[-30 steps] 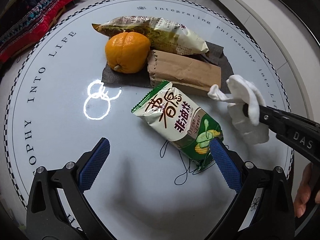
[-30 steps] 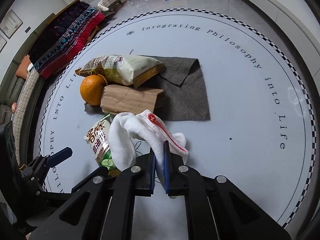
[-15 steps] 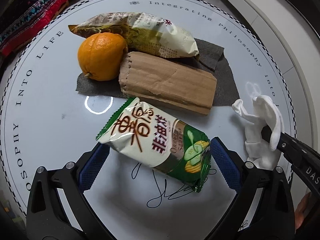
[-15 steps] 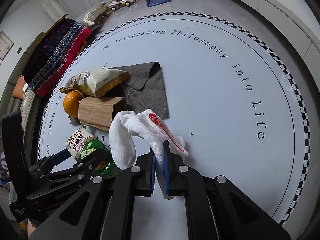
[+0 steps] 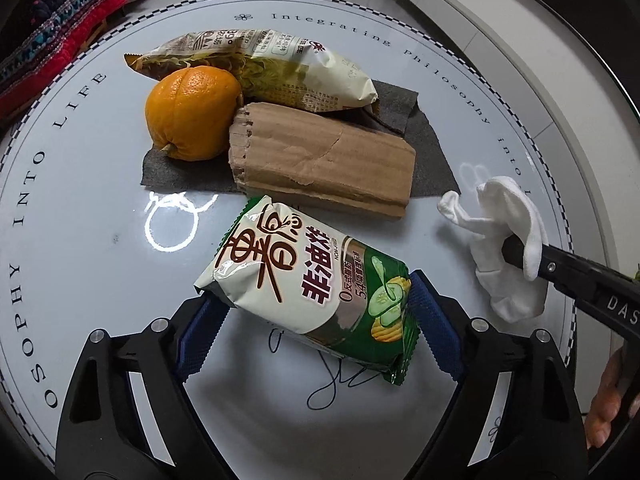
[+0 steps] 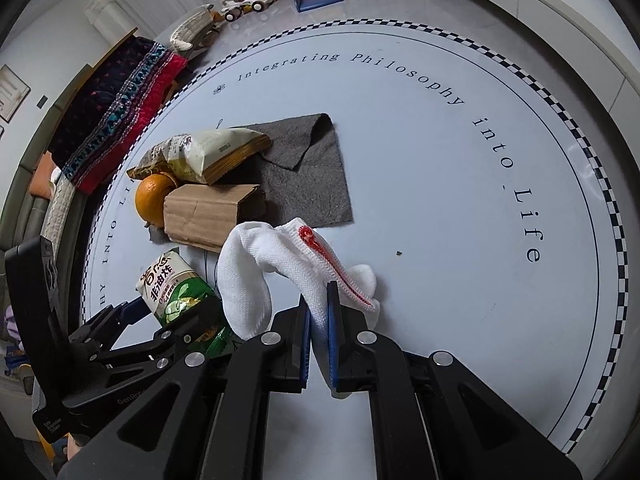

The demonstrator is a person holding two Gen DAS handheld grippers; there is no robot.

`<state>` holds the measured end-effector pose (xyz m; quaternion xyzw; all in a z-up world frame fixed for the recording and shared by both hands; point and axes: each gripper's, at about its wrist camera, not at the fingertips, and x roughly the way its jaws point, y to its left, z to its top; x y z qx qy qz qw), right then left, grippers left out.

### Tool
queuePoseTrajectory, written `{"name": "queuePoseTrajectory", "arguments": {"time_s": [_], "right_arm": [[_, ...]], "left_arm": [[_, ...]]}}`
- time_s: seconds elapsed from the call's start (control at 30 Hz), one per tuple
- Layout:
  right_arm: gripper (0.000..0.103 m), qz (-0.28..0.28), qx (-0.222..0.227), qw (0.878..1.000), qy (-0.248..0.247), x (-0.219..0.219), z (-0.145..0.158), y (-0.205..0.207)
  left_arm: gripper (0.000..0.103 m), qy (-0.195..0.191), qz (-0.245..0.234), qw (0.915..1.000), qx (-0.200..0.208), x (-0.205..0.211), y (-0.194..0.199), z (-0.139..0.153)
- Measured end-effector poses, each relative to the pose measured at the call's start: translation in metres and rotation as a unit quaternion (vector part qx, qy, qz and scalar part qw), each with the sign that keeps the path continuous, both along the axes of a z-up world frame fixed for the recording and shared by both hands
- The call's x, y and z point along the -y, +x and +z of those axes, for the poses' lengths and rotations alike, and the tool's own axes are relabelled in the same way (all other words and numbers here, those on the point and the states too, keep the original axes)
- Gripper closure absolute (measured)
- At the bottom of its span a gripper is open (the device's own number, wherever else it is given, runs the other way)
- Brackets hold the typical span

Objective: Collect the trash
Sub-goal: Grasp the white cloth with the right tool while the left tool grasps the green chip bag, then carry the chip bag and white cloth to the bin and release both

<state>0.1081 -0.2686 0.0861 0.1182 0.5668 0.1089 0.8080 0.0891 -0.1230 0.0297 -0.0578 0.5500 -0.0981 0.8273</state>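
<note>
A green and white chip bag [image 5: 312, 288] lies on the round white table [image 5: 80, 272]. My left gripper [image 5: 316, 312] has a blue pad at each end of the bag and appears closed on it; the bag also shows in the right wrist view [image 6: 176, 288]. My right gripper [image 6: 319, 308] is shut on a white sock [image 6: 280, 264] with a red mark, held just above the table; the sock shows in the left wrist view [image 5: 508, 240] at the right.
An orange [image 5: 192, 114], a folded piece of cardboard [image 5: 324, 160] and a pale snack bag [image 5: 272, 68] lie on a grey cloth [image 5: 428, 156] beyond the chip bag. A patterned blanket [image 6: 116, 108] and toys [image 6: 244, 4] lie past the table's far edge.
My left gripper has moved forward around the chip bag and its pads have closed in on the bag's ends. My right gripper still holds the sock and has shifted slightly.
</note>
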Motion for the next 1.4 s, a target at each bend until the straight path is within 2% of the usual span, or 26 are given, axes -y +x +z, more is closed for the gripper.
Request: {"name": "queuePoseTrajectory", "arguments": {"time_s": [0.3,0.8,1.1,1.4], "right_arm": [[0.095,0.024,0.006,1.000,-0.002,-0.040,0.016,-0.020],[0.095,0.106,0.030,0.994,-0.011,-0.152,0.056,-0.057],[0.095,0.172,0.042,0.984,-0.016,-0.229,0.071,-0.084],[0.095,0.247,0.045,0.968,-0.008,-0.306,0.078,-0.120]], "left_arm": [[0.018,-0.001,-0.005,0.9997,0.024,-0.040,-0.037,0.024],[0.018,-0.008,0.045,0.9967,0.067,-0.134,-0.093,0.061],[0.018,-0.008,0.093,0.9920,0.085,-0.198,-0.132,0.073],[0.018,-0.006,0.153,0.9839,0.093,-0.265,-0.178,0.074]]}}
